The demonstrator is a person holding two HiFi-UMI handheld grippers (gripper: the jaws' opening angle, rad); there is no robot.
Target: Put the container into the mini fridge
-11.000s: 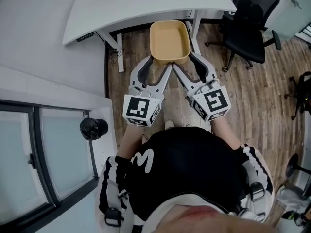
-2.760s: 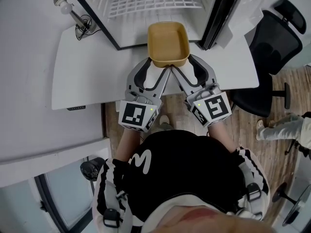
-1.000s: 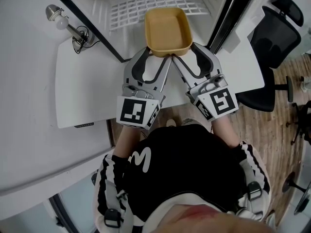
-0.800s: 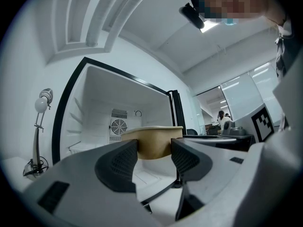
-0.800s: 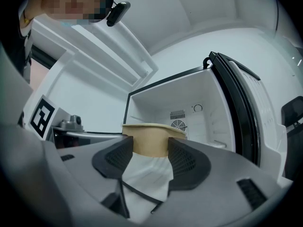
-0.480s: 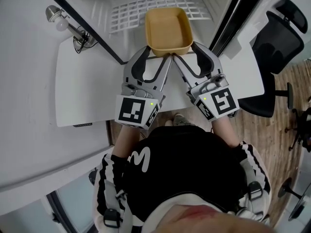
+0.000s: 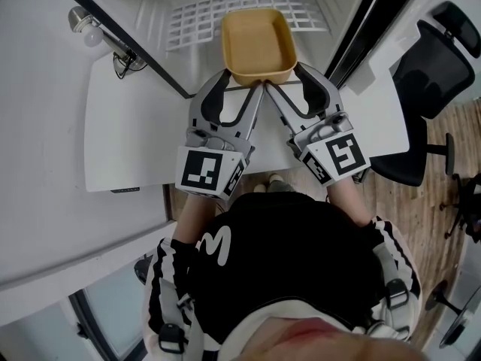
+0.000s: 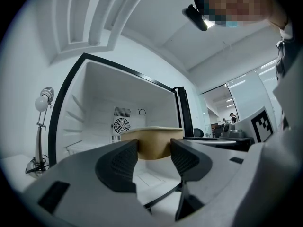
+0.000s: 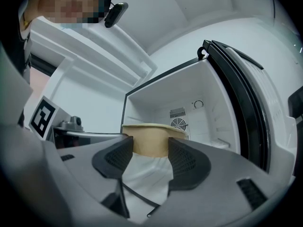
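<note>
While both claws pinch it, the container (image 7: 257, 43) hangs level in the mouth of the open mini fridge (image 7: 161, 2), with its far half over the front of the white wire shelf (image 7: 203, 13). I can't tell if it touches that shelf. The left claw (image 7: 242, 81) is clamped on the container's near-left corner, and the right claw (image 7: 285, 77) is clamped on the near-right corner. In the left gripper view the claw (image 8: 154, 150) has the tan wall (image 8: 151, 143) between its dark pads, with the fridge's round fan grille (image 8: 121, 125) behind it. The right gripper view shows the same: the claw (image 9: 150, 148) is closed on the container (image 9: 151, 140), the white fridge interior lies beyond, and the black-edged door (image 9: 246, 103) is swung open at right. The container is tan, rectangular, open-topped and empty. The fridge sits at the far edge of the white tabletop (image 7: 128, 126), and a desk lamp (image 7: 86, 32) stands near the tabletop's far left corner, just beside the fridge. A black office chair (image 7: 443, 66) stands off the tabletop's right edge on a wood floor (image 7: 443, 186).
</note>
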